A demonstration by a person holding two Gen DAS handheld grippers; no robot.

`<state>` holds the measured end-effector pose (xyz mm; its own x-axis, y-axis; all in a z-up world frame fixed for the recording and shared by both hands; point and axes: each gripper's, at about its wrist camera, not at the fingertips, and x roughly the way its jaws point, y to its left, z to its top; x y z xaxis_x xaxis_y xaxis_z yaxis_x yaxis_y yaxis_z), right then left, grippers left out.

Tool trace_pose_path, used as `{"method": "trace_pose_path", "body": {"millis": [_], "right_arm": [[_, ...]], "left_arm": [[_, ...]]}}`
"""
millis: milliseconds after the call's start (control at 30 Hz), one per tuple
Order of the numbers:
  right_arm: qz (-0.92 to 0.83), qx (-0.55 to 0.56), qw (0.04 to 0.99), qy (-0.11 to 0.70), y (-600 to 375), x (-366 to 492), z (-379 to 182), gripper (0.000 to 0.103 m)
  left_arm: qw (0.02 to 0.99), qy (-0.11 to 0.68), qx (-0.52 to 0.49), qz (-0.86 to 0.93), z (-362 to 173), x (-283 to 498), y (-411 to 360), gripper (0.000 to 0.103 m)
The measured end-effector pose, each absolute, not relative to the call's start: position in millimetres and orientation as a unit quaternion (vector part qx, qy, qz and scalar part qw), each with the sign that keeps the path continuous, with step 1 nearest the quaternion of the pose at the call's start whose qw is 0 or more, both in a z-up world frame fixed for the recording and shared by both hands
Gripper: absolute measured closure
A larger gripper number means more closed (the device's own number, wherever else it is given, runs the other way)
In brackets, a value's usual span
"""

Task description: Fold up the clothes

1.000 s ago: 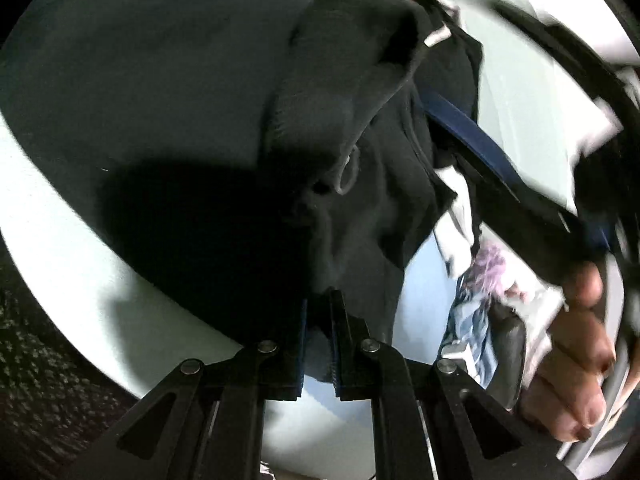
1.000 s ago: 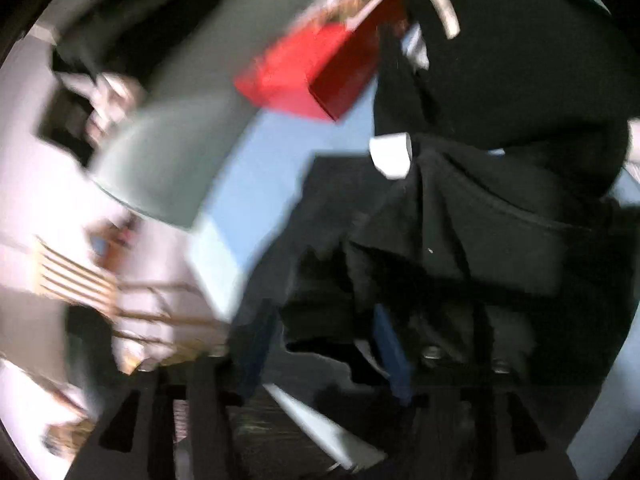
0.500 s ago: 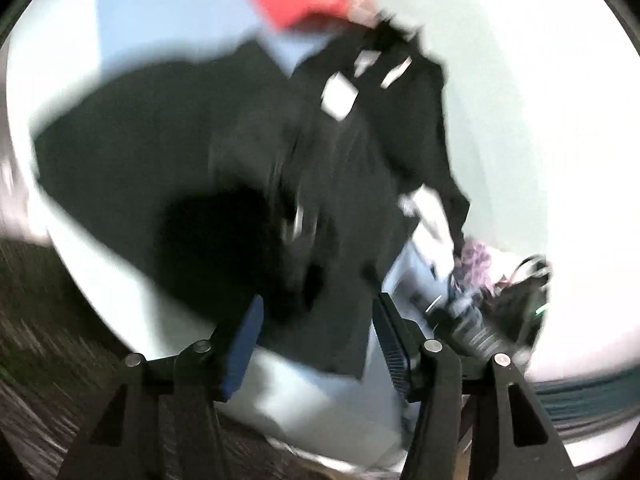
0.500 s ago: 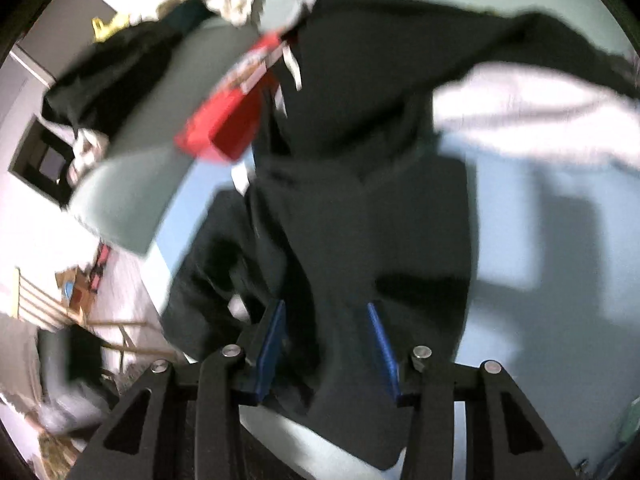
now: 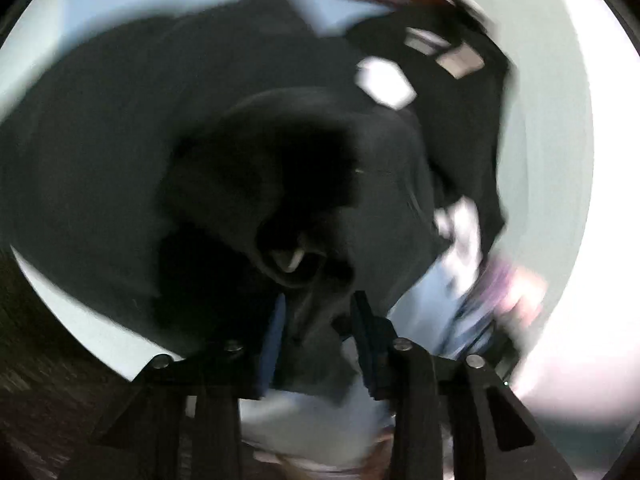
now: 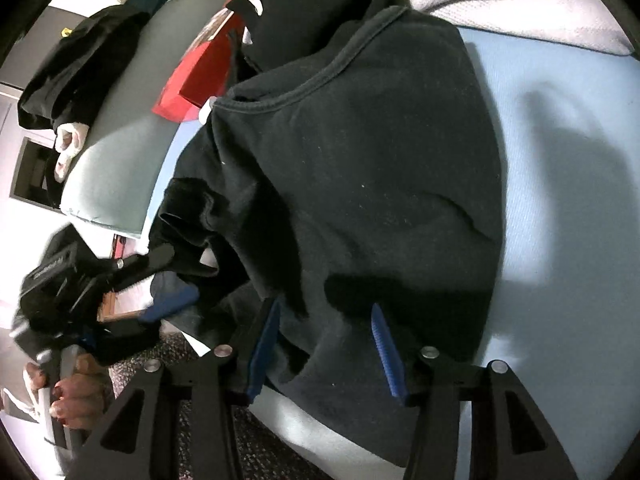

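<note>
A black sweatshirt (image 6: 360, 152) lies spread on a pale blue surface (image 6: 560, 208), neckline toward the top. My right gripper (image 6: 326, 344) is open, its blue pads over the garment's near hem, with cloth between the jaws. My left gripper (image 5: 318, 332) is open too, a bunched fold of the black cloth (image 5: 280, 184) rising between its blue pads; this view is blurred. The left gripper also shows in the right wrist view (image 6: 164, 280), at the sweatshirt's left sleeve.
A red box (image 6: 200, 68) lies beyond the neckline, beside a grey-green cushion (image 6: 120, 132) with dark clothes (image 6: 76, 64) on it. A white blanket (image 6: 520, 4) lies at the far right. Dark carpet (image 6: 256, 452) lies below the near edge.
My left gripper let go of the black cloth and opened, then moved back over a bunched fold. My right gripper moved over the hem as the sweatshirt settled flat.
</note>
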<state>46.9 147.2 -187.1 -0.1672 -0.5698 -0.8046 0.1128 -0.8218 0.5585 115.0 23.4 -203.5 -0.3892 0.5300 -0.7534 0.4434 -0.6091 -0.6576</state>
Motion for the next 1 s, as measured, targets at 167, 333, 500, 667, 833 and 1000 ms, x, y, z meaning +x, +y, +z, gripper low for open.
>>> {"method": "trace_pose_path", "body": {"millis": [167, 333, 500, 667, 833, 1000], "right_arm": [[-0.751, 0.591, 0.240, -0.171, 147.1, 51.1, -183.7, 0.050], [-0.754, 0.593, 0.239, -0.151, 143.1, 52.1, -180.4, 0.050], [-0.753, 0.593, 0.242, -0.150, 153.1, 55.1, -174.1, 0.048], [-0.748, 0.597, 0.239, -0.164, 156.4, 53.6, -175.6, 0.048], [-0.746, 0.599, 0.236, -0.169, 161.2, 59.9, -175.8, 0.047], [-0.750, 0.602, 0.222, -0.164, 166.0, 64.6, -173.4, 0.047]], "left_arm": [[0.087, -0.092, -0.542, 0.830, -158.0, 111.7, 78.5, 0.069], [0.076, 0.017, -0.564, 0.822, -178.1, 98.1, 96.3, 0.069], [0.120, 0.001, -0.592, 0.797, -197.6, 90.4, 100.9, 0.069], [0.123, 0.004, -0.603, 0.788, -203.5, 84.2, 101.5, 0.068], [0.107, 0.058, -0.615, 0.779, -215.7, 77.8, 114.4, 0.066], [0.056, 0.007, -0.616, 0.785, -225.1, 69.0, 98.4, 0.090]]}}
